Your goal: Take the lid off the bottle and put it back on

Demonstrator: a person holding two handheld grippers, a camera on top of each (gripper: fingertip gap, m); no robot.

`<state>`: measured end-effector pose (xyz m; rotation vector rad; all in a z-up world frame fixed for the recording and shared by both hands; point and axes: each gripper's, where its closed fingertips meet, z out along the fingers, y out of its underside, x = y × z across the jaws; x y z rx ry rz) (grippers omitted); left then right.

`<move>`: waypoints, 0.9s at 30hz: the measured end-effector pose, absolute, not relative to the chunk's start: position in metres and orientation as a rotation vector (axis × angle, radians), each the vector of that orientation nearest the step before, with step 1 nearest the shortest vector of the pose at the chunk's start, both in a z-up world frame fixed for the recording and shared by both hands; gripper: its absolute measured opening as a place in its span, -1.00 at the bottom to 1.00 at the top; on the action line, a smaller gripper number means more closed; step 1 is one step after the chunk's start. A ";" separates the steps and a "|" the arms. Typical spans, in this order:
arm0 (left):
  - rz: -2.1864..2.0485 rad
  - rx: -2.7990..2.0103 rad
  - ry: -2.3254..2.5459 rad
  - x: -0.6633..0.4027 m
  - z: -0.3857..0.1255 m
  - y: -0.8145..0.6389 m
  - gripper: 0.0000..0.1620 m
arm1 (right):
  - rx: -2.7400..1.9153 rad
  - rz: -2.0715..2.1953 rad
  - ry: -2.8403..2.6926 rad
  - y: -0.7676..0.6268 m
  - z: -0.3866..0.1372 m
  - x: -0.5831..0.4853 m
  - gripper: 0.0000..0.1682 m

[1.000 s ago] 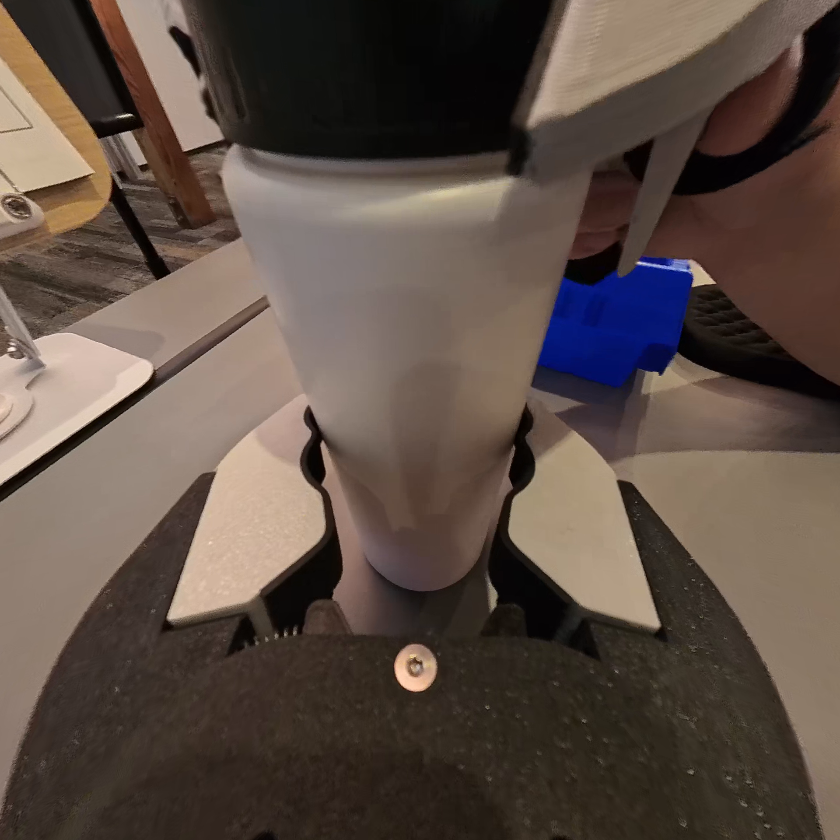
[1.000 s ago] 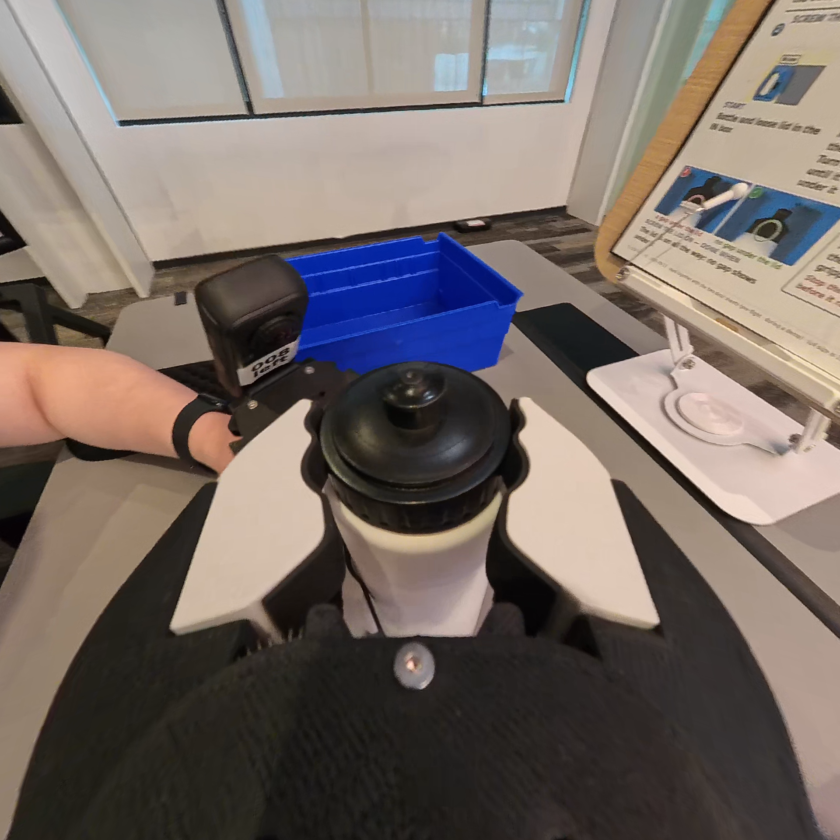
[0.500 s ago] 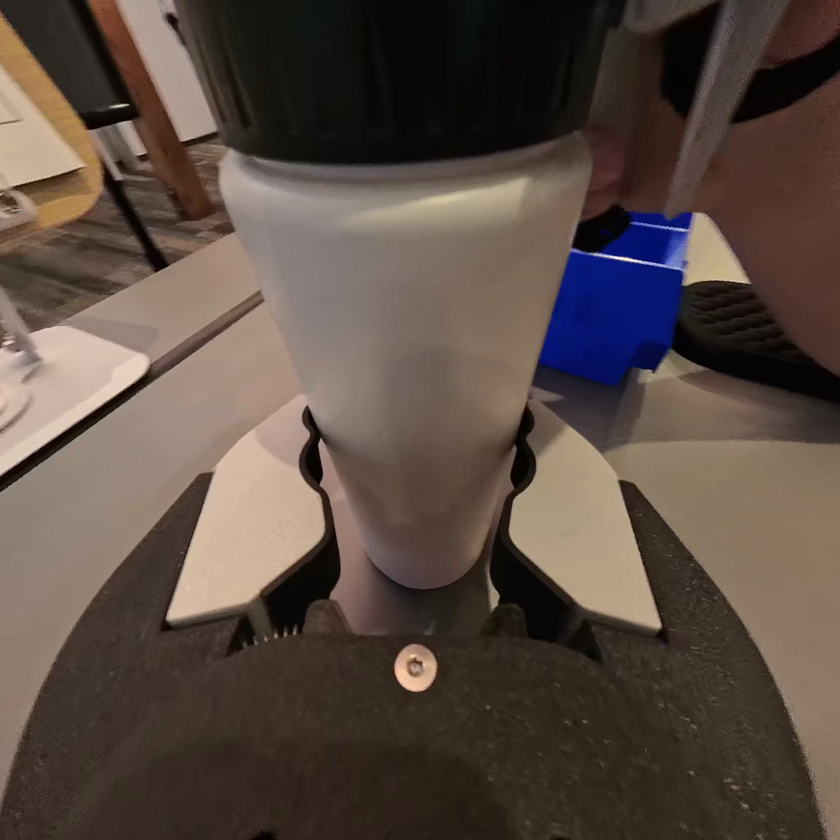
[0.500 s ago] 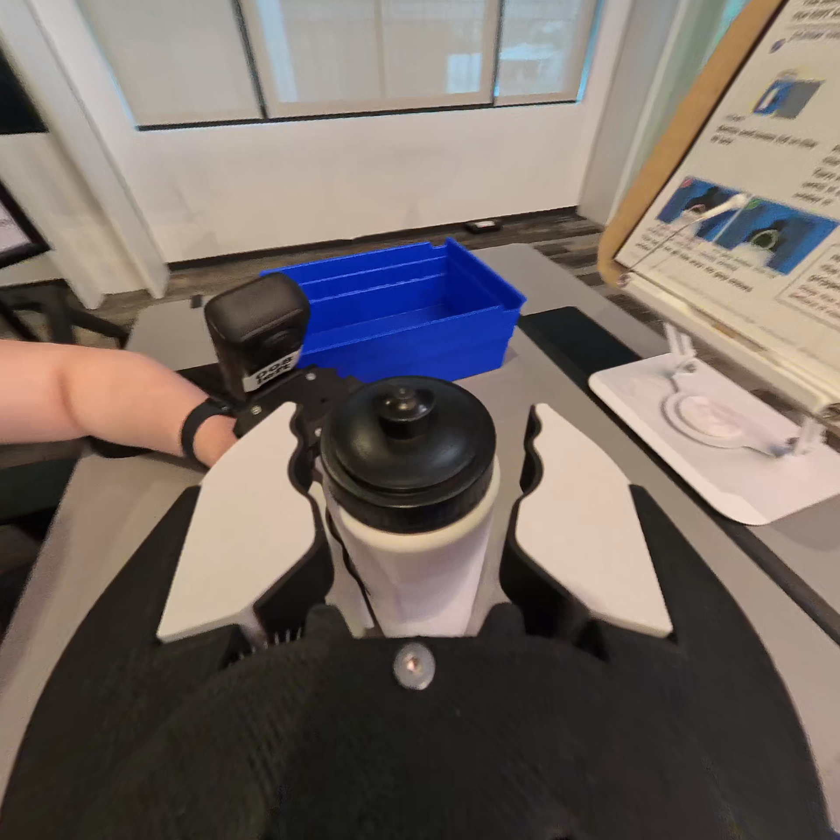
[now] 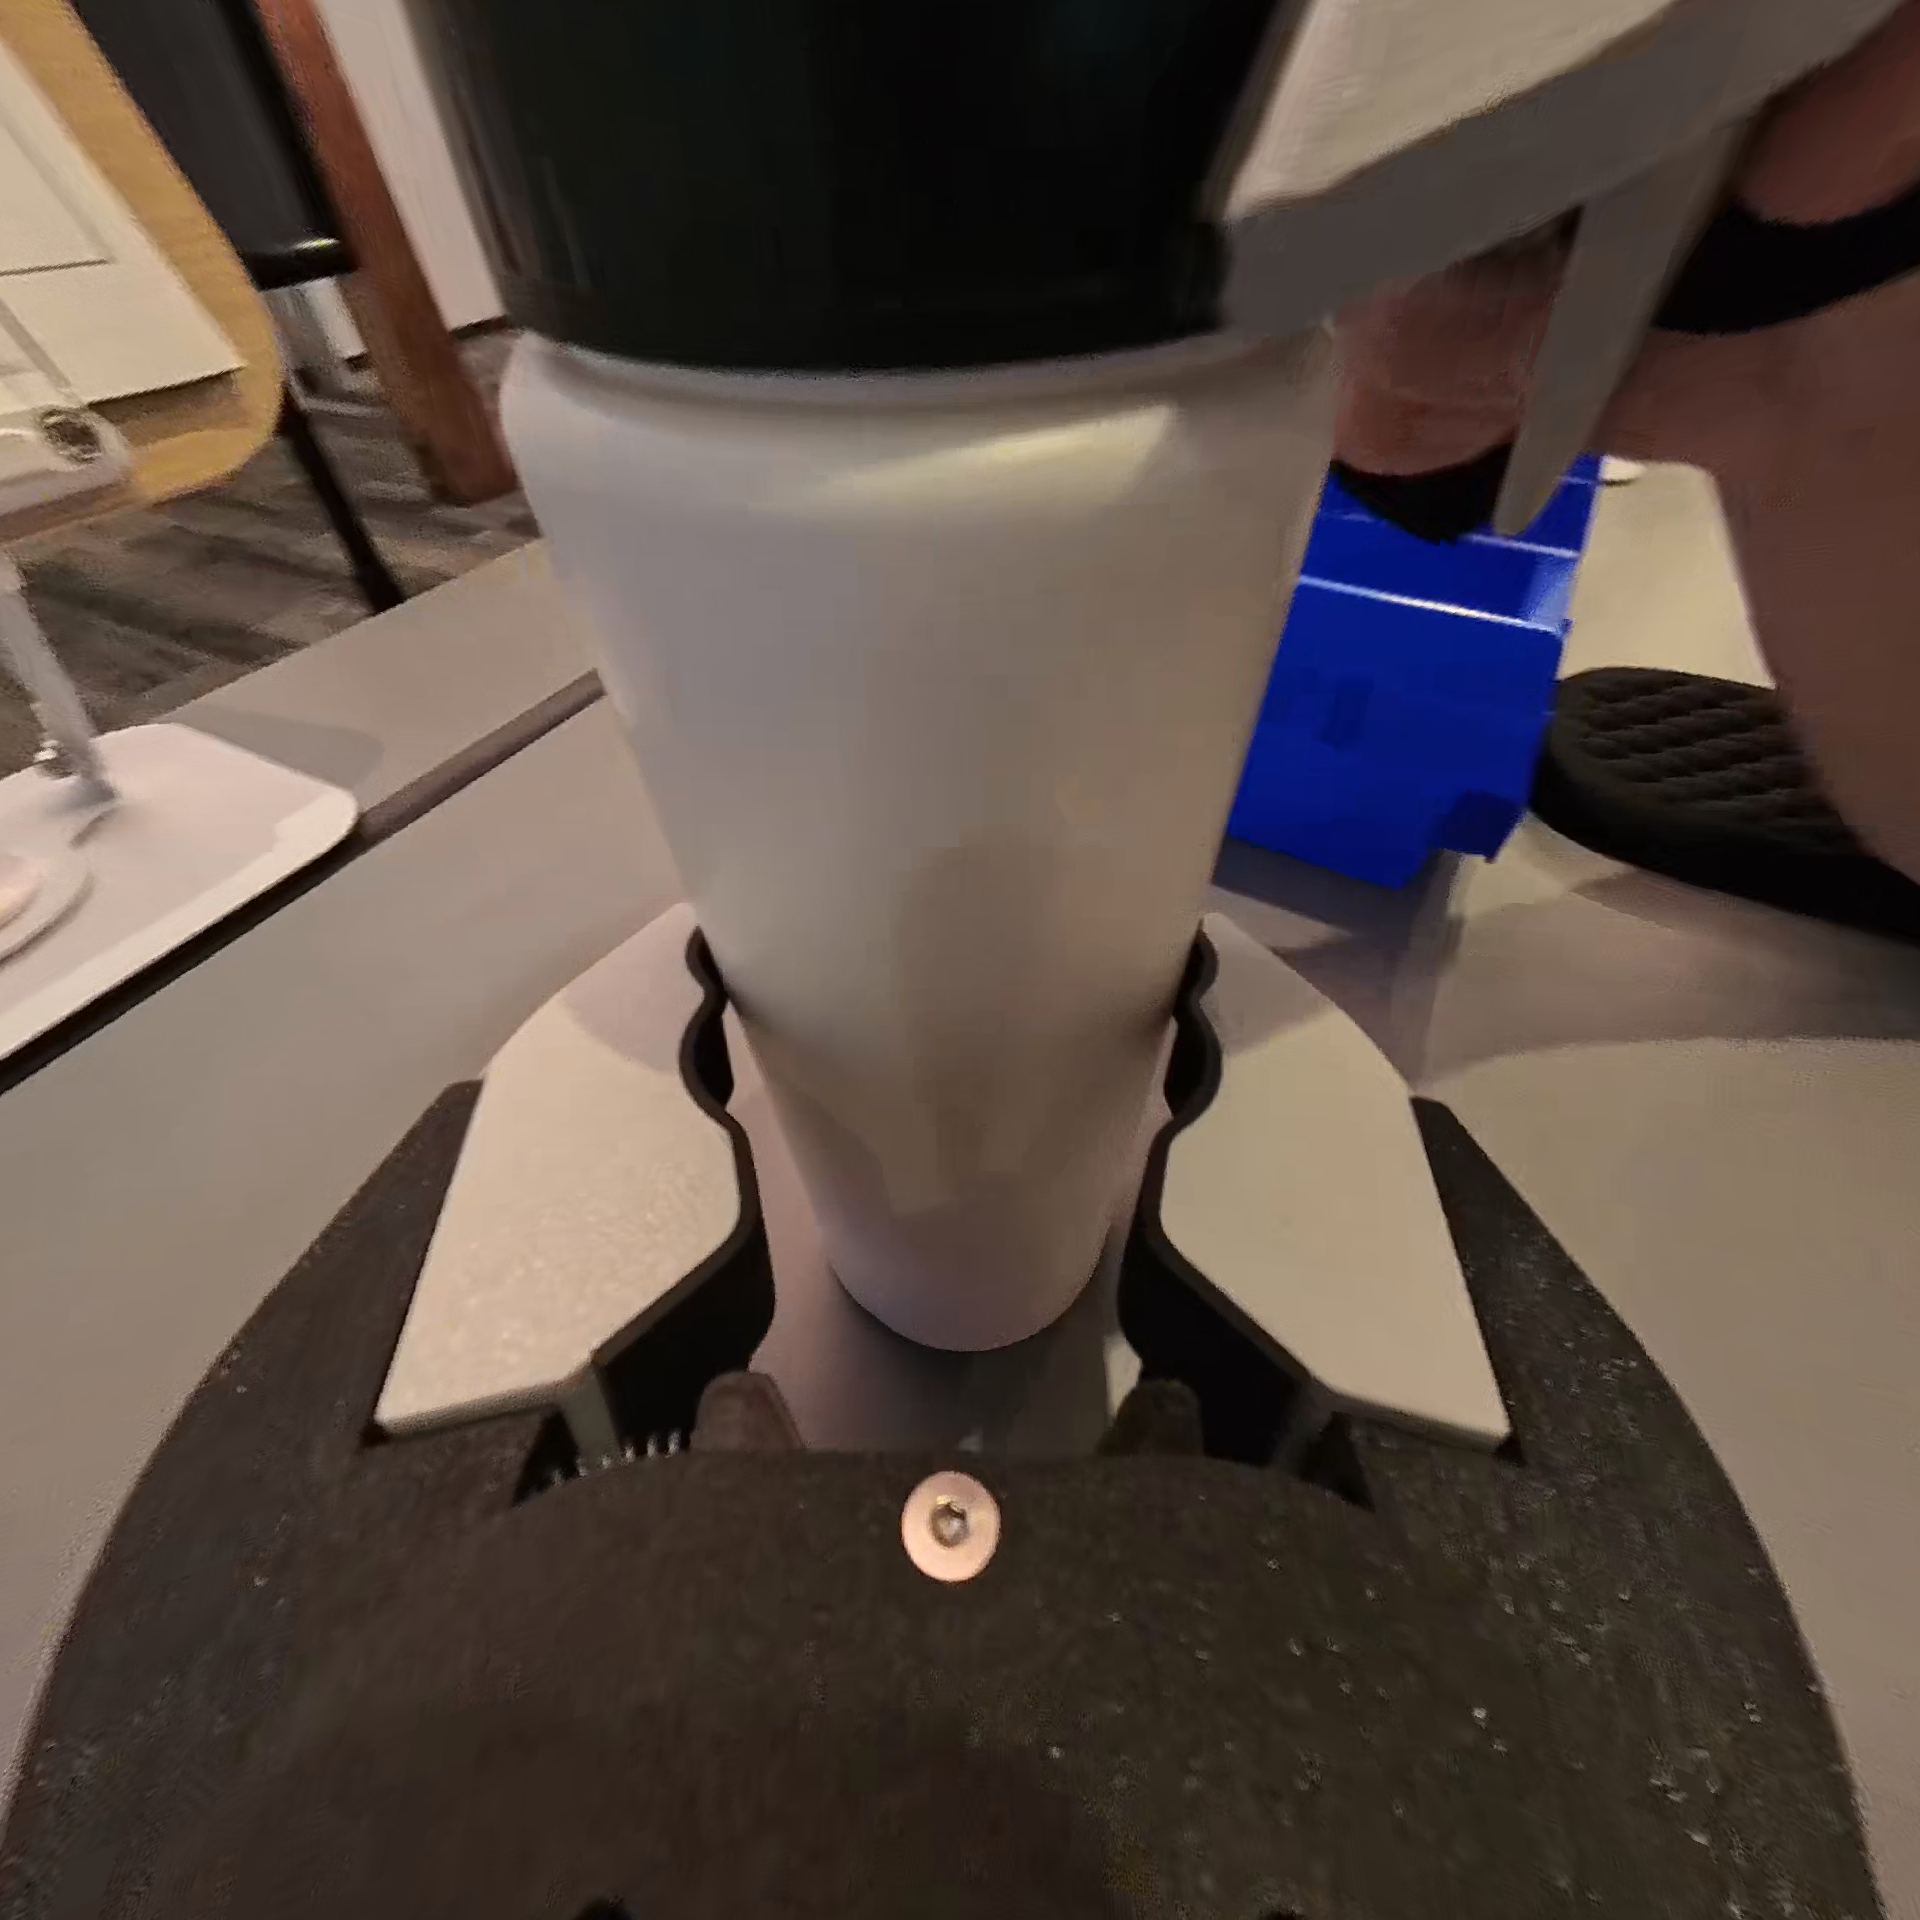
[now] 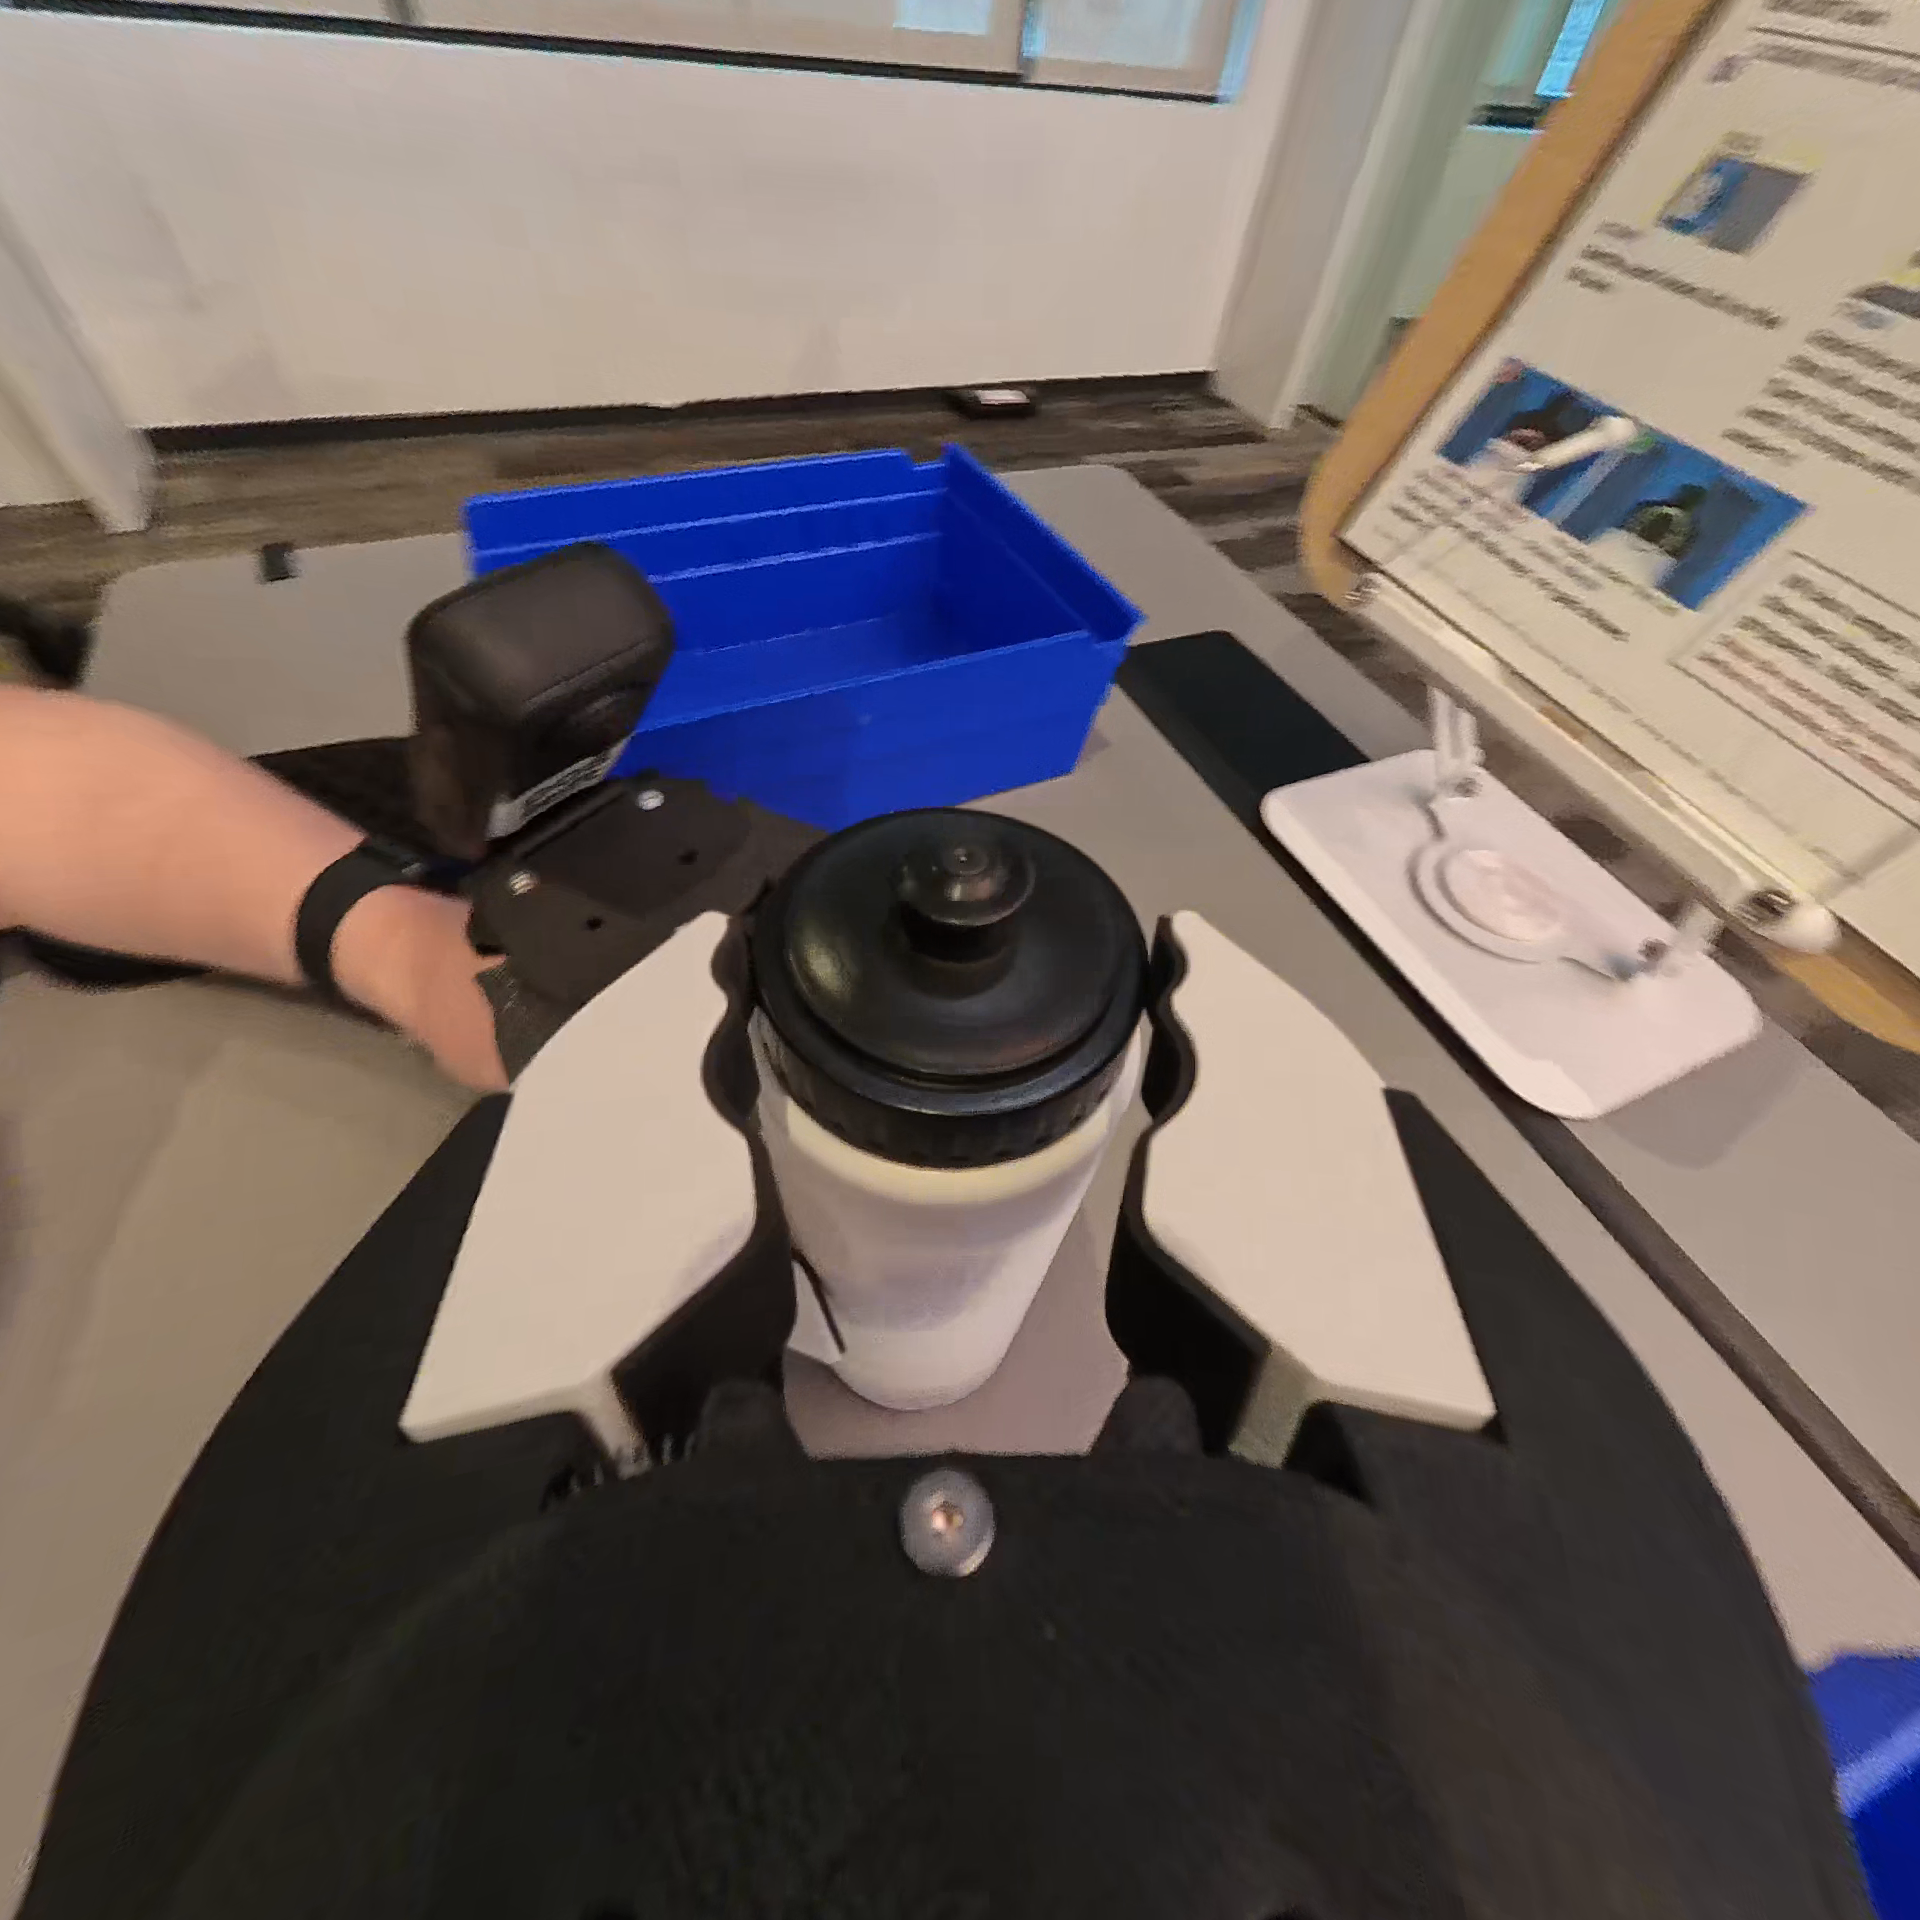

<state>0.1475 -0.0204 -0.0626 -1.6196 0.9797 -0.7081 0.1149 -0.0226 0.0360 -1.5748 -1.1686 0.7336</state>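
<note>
White bottle (image 5: 935,790) stands on the grey table (image 5: 312,987), clamped low on its body by the left gripper (image 5: 951,1039). Black lid (image 6: 951,997) is flanked by the right gripper (image 6: 948,1023); contact cannot be told (blur). Lid seated; next, a twist, likely. An instruction sheet (image 6: 1704,457) stands far right; writing skipped.

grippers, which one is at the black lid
The right gripper: its jaws flank the lid, while the left gripper clamps the white bottle lower down.
</note>
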 end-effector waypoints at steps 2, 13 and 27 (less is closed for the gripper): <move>-0.744 -1.595 1.039 0.152 -0.063 -0.028 0.03 | -1.500 0.801 -1.277 -0.032 0.036 0.119 -0.11; -0.705 -1.562 1.087 0.158 -0.062 -0.035 0.03 | -1.379 0.970 -1.288 -0.041 0.043 0.118 0.04; -0.551 -1.681 0.860 0.130 -0.063 -0.006 0.03 | -1.585 0.661 -0.901 -0.012 0.037 0.106 -0.14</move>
